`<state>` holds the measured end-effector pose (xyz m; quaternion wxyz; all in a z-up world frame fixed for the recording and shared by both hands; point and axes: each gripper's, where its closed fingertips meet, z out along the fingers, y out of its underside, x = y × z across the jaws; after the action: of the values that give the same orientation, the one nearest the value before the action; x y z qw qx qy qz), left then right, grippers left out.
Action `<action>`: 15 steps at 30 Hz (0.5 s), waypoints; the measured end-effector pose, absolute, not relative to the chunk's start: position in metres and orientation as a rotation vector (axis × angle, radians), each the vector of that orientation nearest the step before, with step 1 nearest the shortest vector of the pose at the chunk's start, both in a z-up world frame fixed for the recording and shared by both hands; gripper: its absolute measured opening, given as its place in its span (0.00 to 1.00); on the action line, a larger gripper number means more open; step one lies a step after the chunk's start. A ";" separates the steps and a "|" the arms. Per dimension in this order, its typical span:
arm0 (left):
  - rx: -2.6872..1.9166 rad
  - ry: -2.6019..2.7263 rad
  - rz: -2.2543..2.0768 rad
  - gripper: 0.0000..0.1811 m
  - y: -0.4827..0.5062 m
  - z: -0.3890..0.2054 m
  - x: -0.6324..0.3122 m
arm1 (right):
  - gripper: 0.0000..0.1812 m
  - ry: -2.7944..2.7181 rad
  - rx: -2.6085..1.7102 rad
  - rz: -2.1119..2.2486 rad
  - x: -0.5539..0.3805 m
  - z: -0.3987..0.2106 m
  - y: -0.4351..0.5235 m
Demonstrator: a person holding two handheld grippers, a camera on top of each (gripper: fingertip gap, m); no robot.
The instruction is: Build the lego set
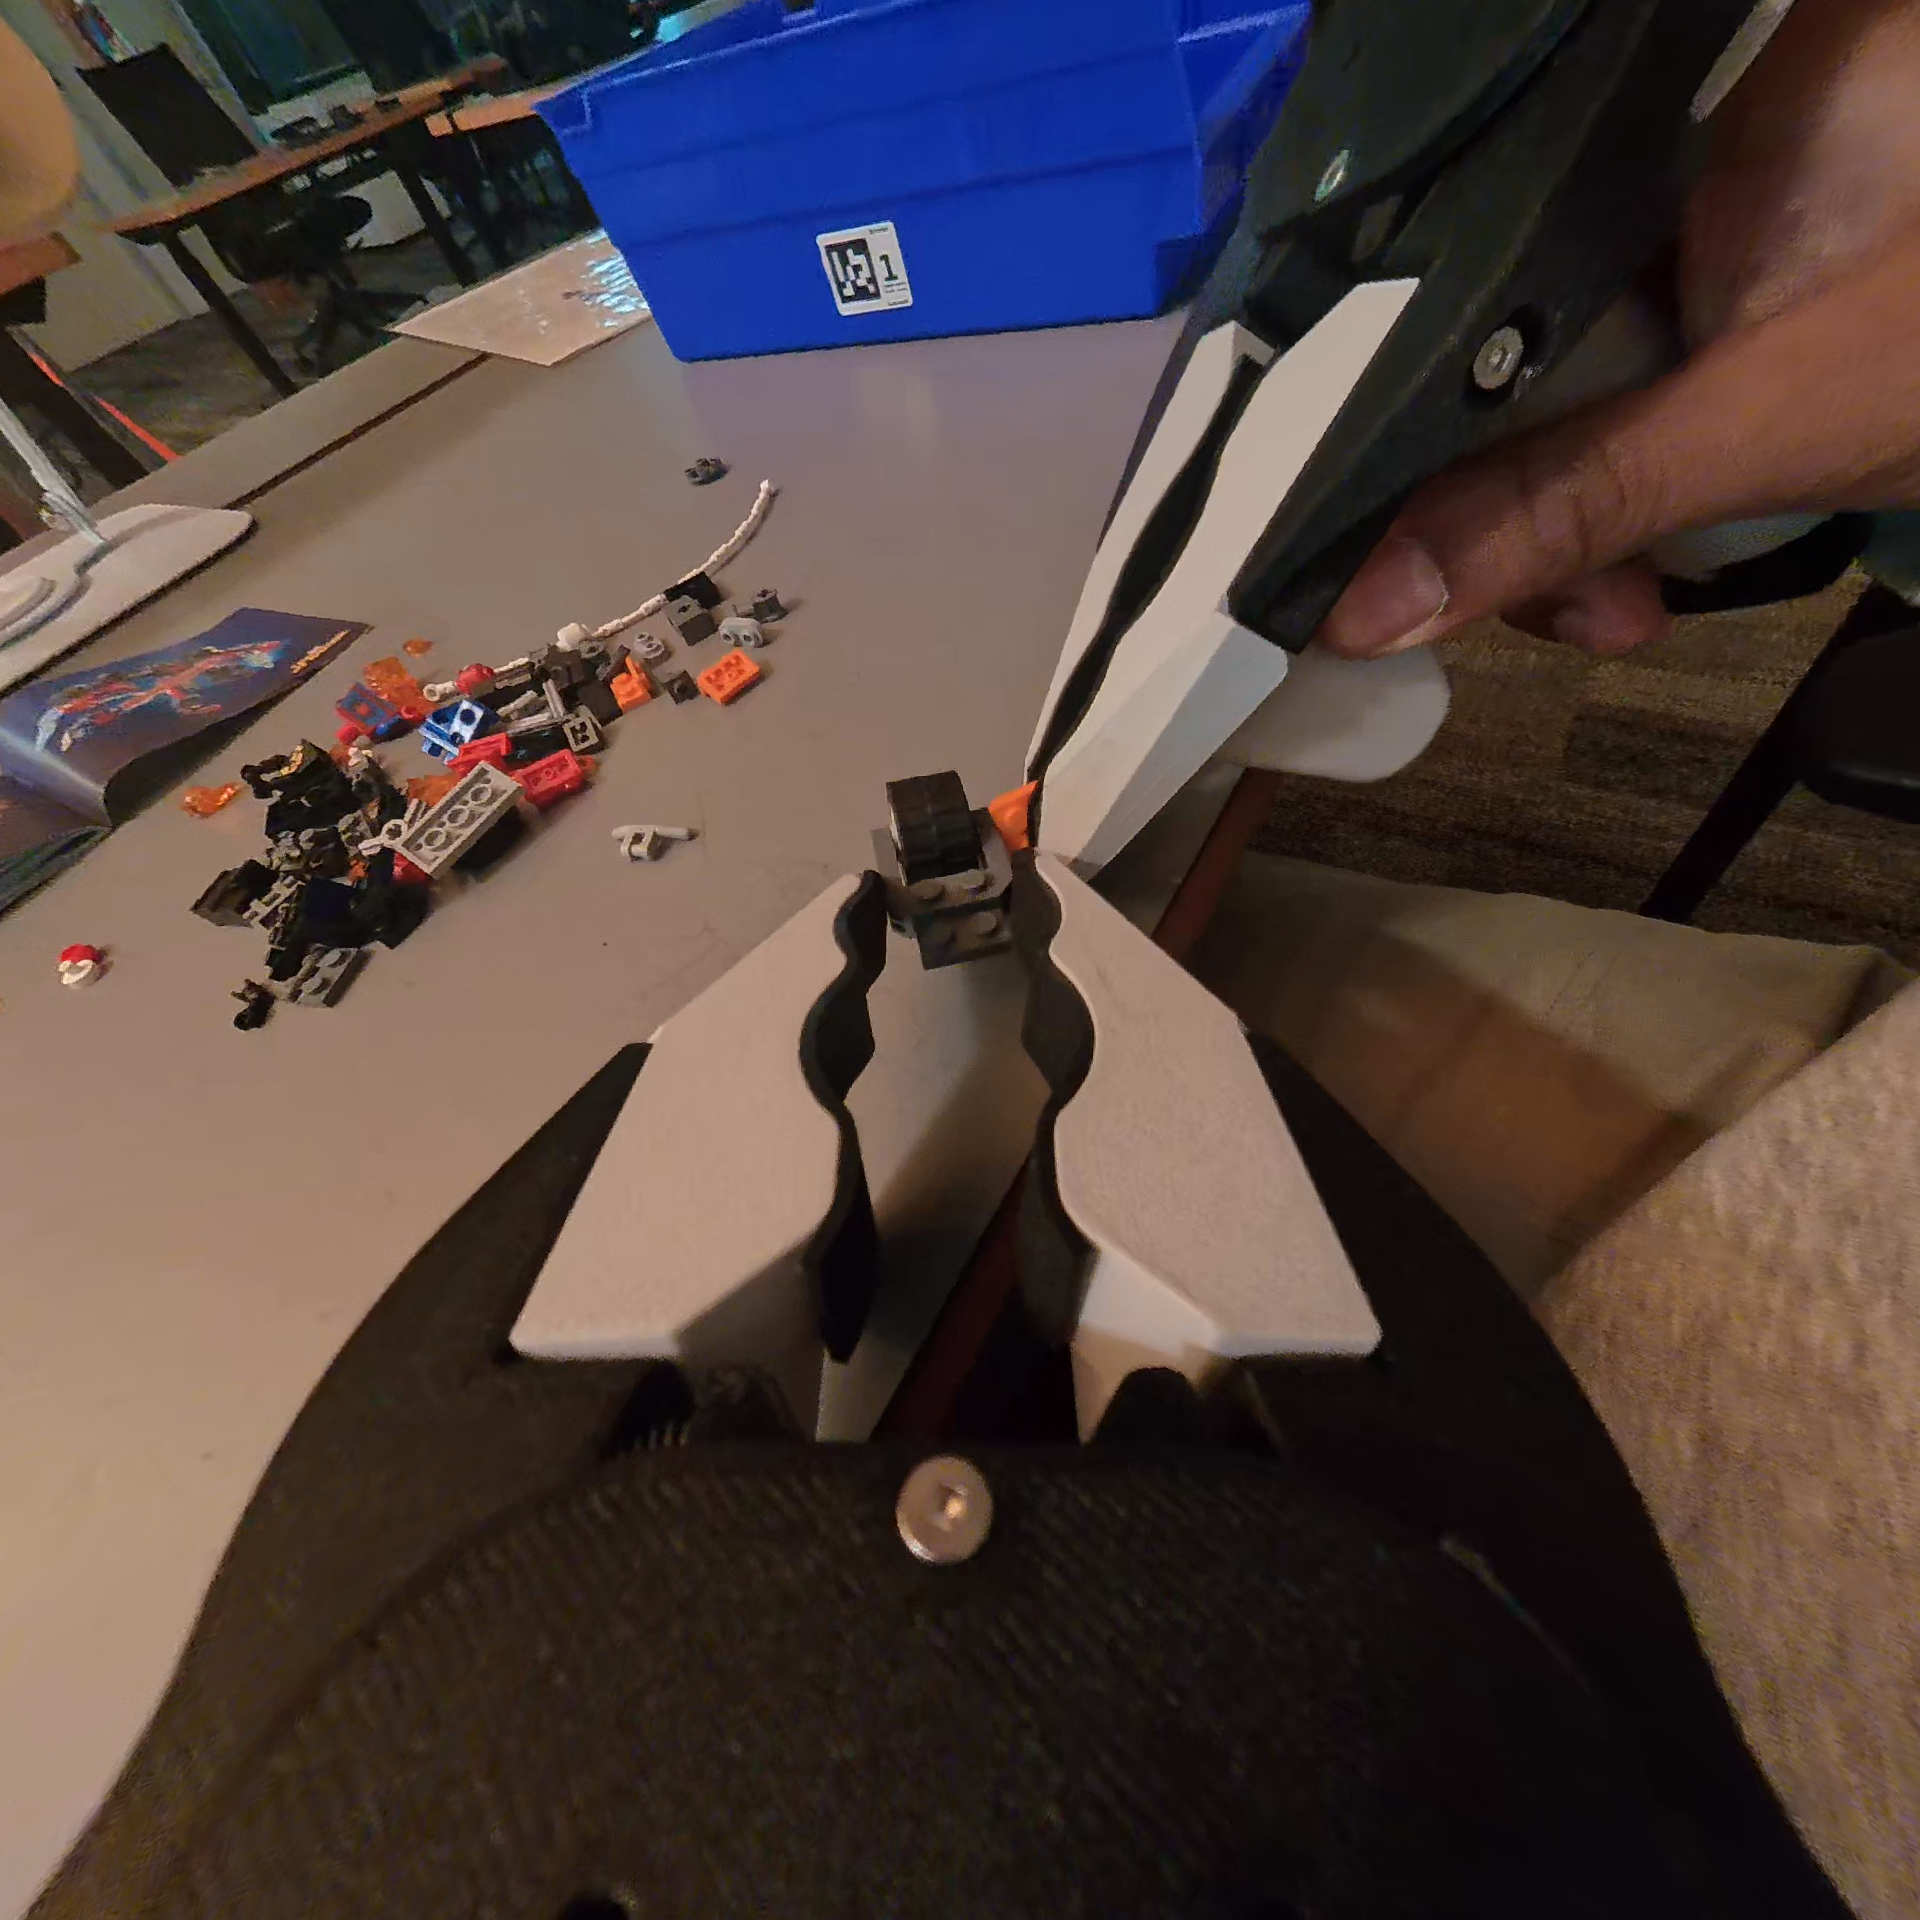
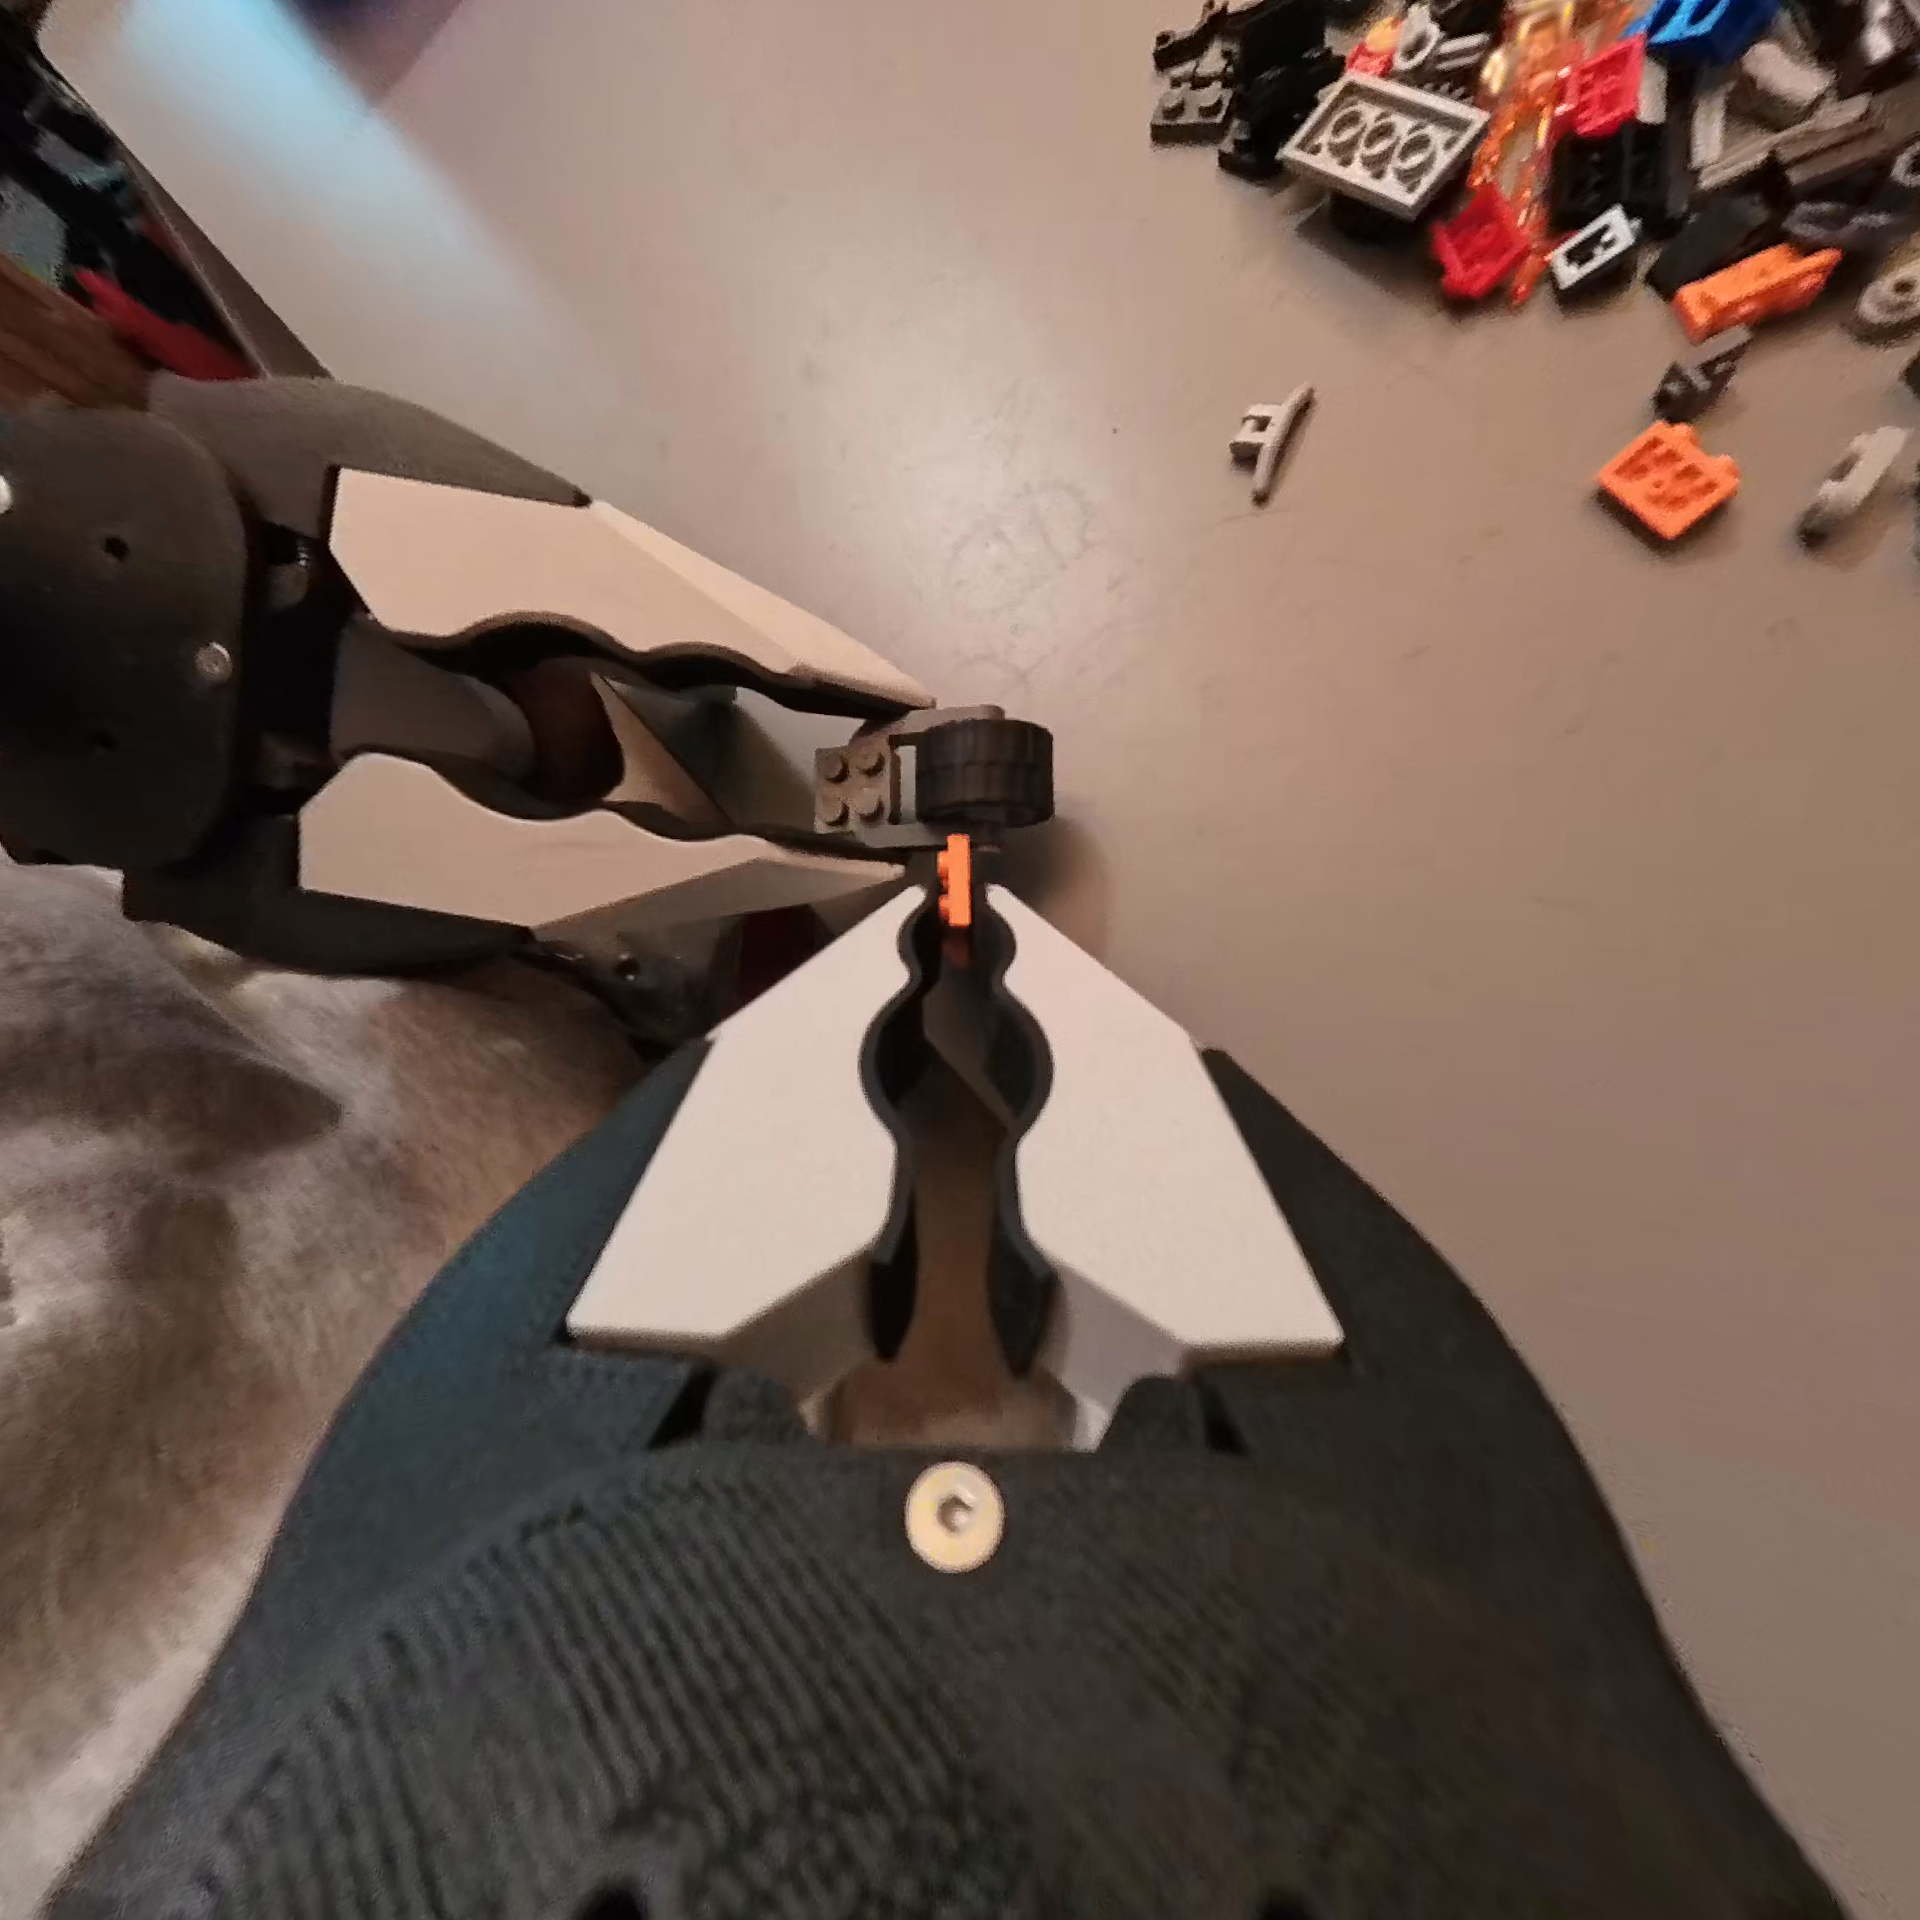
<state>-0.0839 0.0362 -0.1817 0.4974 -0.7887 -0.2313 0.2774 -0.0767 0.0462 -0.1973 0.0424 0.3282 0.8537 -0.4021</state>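
**Two grippers, one small brick build**

Blue bin (image 1: 935,156) at upper centre, contents hidden. Grey worktop (image 1: 914,499) strewn with loose bricks (image 1: 457,769) at left. Left gripper (image 1: 951,883) clamped on grey wheeled assembly (image 1: 945,883); right gripper (image 2: 954,904) pinching orange piece (image 2: 954,883) against it.

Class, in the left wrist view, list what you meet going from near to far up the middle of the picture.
Left gripper → small grey-and-black brick assembly with a wheel held at its tips → bare grey table → blue bin.
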 end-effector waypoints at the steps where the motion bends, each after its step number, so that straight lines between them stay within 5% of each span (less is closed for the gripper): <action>1: -1.915 -0.560 0.674 0.14 0.037 -0.182 -0.084 | 0.01 2.578 1.025 -1.239 -0.077 -0.198 0.046; 15: -1.876 -0.613 0.630 0.14 0.033 -0.181 -0.086 | 0.01 2.241 1.086 -1.454 -0.080 -0.182 0.046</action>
<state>-0.0858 0.0332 -0.1807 0.5097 -0.7790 -0.2547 0.2616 -0.0796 0.0463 -0.1824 0.1285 0.3733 0.7708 -0.5001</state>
